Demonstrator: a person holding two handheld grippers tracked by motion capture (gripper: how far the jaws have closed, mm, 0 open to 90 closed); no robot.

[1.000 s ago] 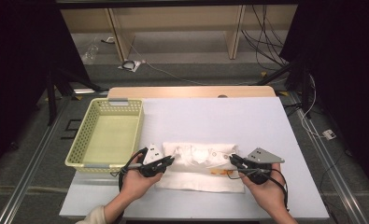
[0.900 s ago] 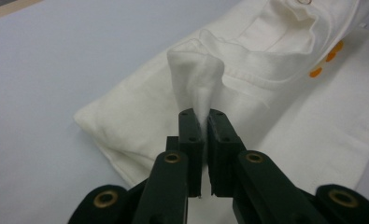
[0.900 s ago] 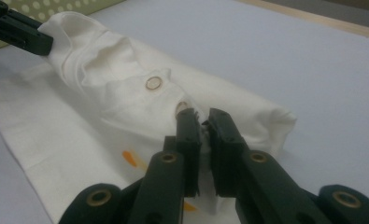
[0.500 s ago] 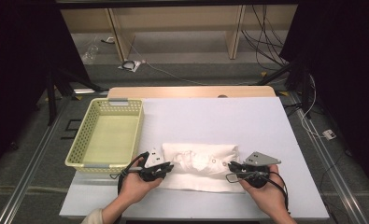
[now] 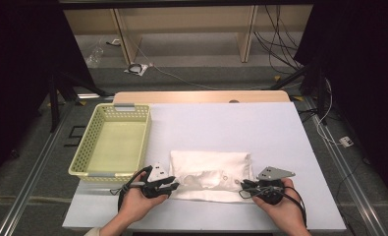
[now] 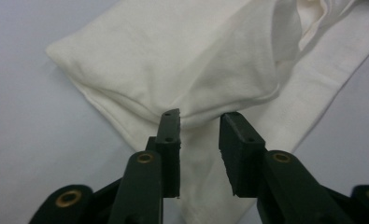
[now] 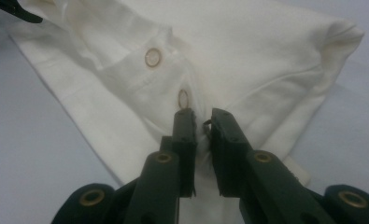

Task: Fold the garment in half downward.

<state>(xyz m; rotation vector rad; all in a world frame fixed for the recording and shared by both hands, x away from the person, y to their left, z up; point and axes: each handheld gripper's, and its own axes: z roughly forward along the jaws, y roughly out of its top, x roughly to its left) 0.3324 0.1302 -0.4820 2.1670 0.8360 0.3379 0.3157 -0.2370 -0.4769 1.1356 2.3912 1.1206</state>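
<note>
Folded white cotton garment [image 5: 211, 169] flat near table's [image 5: 231, 123] front edge; left claw [image 6: 198, 130] just opening, off cloth; right claw [image 7: 198, 128] pinching fabric, easing; bare surface beyond, yellow plastic basket [image 5: 112, 142] left.

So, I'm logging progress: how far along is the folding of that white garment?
Done: the garment lies folded into a compact rectangle on the table. In hand: the left gripper has just been opening, its jaws apart with cloth between them; the right gripper still pinches a fold beside a snap and has eased slightly. Left: probably letting go fully and moving it into the empty basket, which seems its likely destination.
</note>
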